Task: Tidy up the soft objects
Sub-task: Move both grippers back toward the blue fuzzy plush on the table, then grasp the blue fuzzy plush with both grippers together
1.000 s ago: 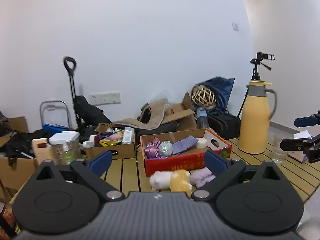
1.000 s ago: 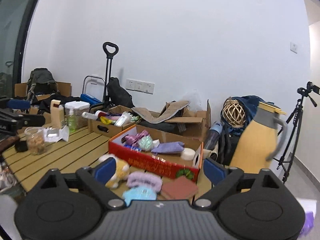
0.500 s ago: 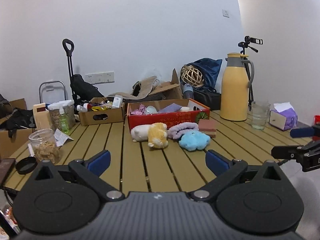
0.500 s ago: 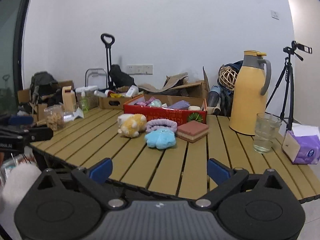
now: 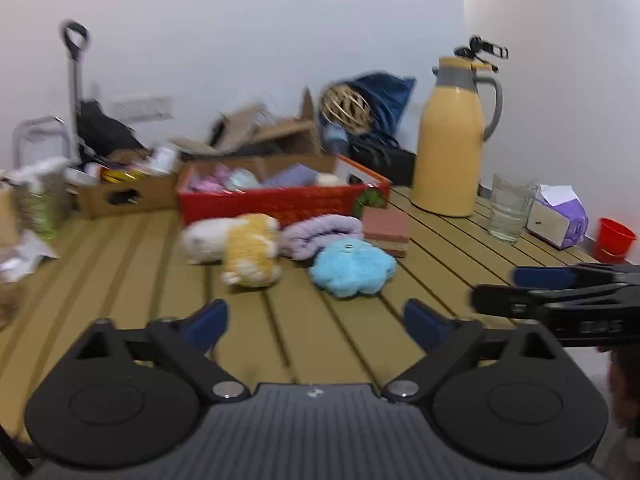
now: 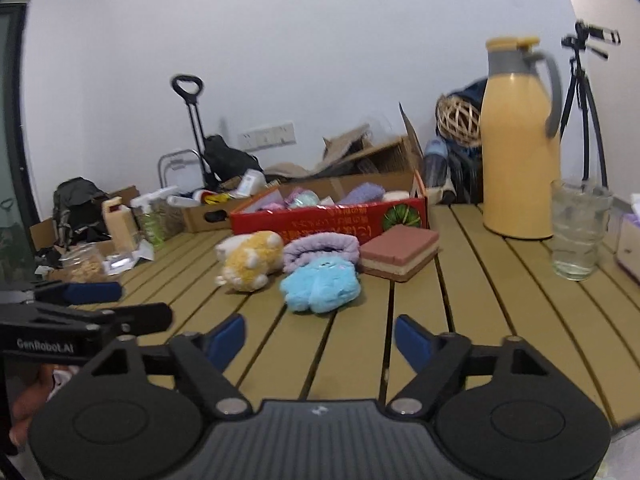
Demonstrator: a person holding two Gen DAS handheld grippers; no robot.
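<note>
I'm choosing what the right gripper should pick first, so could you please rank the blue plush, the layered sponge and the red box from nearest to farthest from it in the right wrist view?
1. Blue plush: straight ahead of the right gripper.
2. Layered sponge: farther back, to the right.
3. Red box: behind both.

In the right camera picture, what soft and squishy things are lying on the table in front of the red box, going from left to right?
Yellow and white plush toy → blue fluffy toy → pink layered sponge.
</note>
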